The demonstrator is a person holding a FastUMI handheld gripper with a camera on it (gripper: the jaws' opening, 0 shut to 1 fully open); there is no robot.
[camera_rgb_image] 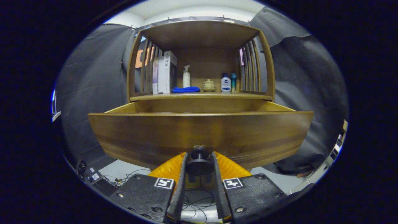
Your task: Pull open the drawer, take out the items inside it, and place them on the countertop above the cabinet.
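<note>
Two fingers of my gripper (199,165) are pressing on the dark round knob (199,162) at the front of the wooden drawer (200,133), clamping it between them. The drawer is standing pulled out toward me, its inside hidden from here. Beyond it, the counter (200,96) is carrying books (164,73), a spray bottle (186,77), a blue cloth (186,89), a small lidded jar (208,85) and two bottles (229,82) further right.
</note>
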